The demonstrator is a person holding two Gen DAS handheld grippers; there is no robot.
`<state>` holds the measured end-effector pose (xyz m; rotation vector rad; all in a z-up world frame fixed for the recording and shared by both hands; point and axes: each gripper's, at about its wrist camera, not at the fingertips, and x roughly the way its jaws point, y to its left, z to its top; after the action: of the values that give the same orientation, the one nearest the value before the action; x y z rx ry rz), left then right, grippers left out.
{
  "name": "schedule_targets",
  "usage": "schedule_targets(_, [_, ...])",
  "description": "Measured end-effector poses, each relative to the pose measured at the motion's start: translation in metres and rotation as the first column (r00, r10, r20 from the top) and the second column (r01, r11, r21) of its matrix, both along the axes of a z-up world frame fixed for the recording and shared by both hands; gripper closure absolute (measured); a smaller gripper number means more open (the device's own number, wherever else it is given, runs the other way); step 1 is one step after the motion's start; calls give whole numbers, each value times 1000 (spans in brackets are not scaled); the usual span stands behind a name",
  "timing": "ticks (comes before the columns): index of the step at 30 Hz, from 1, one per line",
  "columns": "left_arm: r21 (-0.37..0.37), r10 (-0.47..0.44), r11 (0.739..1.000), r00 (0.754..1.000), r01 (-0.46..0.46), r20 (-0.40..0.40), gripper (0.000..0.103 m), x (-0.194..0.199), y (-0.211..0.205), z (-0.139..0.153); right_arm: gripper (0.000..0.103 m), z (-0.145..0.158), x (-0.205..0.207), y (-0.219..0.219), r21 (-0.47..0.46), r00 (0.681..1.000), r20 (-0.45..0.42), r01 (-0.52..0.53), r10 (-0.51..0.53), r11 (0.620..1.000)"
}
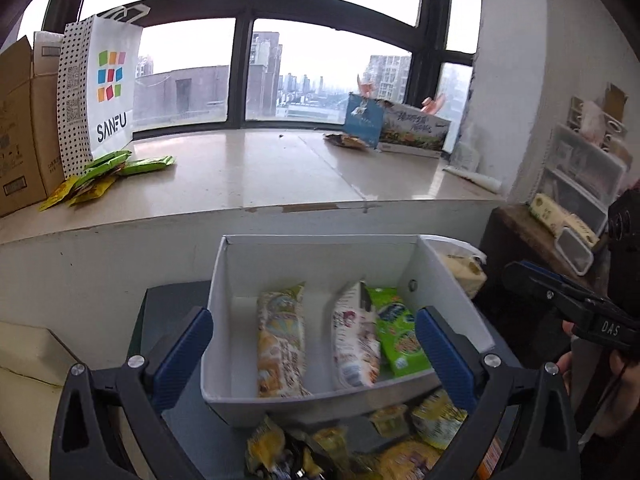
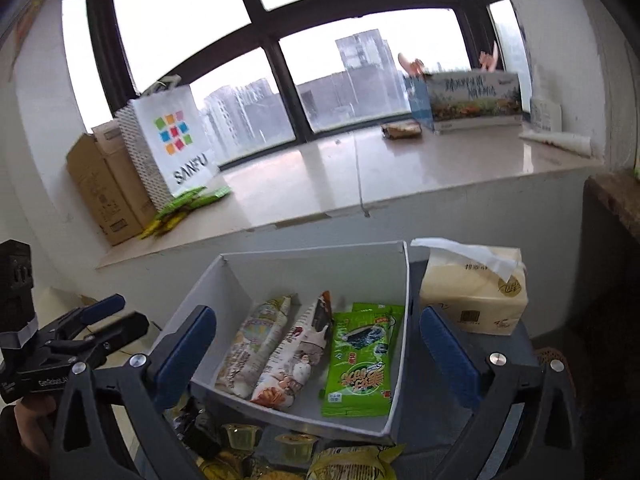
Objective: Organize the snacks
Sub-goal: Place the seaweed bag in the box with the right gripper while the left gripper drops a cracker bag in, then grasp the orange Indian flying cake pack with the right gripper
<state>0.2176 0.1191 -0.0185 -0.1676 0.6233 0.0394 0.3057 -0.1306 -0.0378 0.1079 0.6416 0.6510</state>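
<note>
A white open box (image 1: pixel 320 248) (image 2: pixel 400 320) stands on a dark table. In it lie a yellowish snack bag (image 1: pixel 280 344) (image 2: pixel 252 344), a white printed snack bag (image 1: pixel 354 344) (image 2: pixel 296 364) and a green seaweed packet (image 1: pixel 400 332) (image 2: pixel 360 364). Loose snacks (image 1: pixel 400 440) and jelly cups (image 2: pixel 296 446) lie on the table in front of the box. My left gripper (image 1: pixel 314 356) is open and empty, just before the box; it also shows in the right wrist view (image 2: pixel 108 316). My right gripper (image 2: pixel 318 356) is open and empty over the box's near edge; it also shows in the left wrist view (image 1: pixel 532 276).
A tissue pack (image 2: pixel 472 300) stands right of the box. A wide windowsill (image 1: pixel 260 176) behind holds a SANFU paper bag (image 1: pixel 108 88), cardboard boxes (image 1: pixel 20 128), green and yellow snack packets (image 1: pixel 108 172), a printed carton (image 1: pixel 412 128) and a small packet (image 2: pixel 402 130).
</note>
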Motion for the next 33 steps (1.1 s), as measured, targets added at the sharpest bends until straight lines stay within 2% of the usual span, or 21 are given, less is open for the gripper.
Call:
schedule_targets(7, [38, -75, 997, 992, 71, 98, 0, -78, -47, 18, 0, 23, -64, -25, 44, 992, 116, -59, 53, 997])
schedule_targets(11, [13, -85, 996, 989, 85, 119, 0, -116, -65, 20, 0, 26, -100, -47, 77, 988, 140, -81, 70, 994])
schedule_targets(16, [-29, -84, 996, 988, 88, 128, 0, -158, -80, 18, 0, 14, -144, -73, 17, 986, 165, -34, 30, 999])
schedule_targets(18, [-21, -88, 996, 987, 92, 137, 0, -173, -87, 19, 0, 5, -156, -81, -17, 988, 156, -21, 23, 1000])
schedule_targets(22, [1, -113, 993, 981, 114, 158, 0, -200, -102, 17, 0, -13, -178, -101, -24, 992, 116, -37, 39, 999])
schedule_targets(25, [-9, -136, 990, 978, 140, 157, 0, -214, -111, 13, 0, -23, -193, -110, -59, 994, 94, -53, 58, 997])
schedule_targets(30, [-10, -150, 988, 977, 154, 150, 0, -224, -120, 6, 0, -38, -201, -126, -133, 997, 57, -35, 43, 991])
schedule_targets(33, [-42, -145, 987, 979, 152, 147, 0, -226, -121, 3, 0, -48, -197, -132, -171, 999, 26, -30, 35, 985])
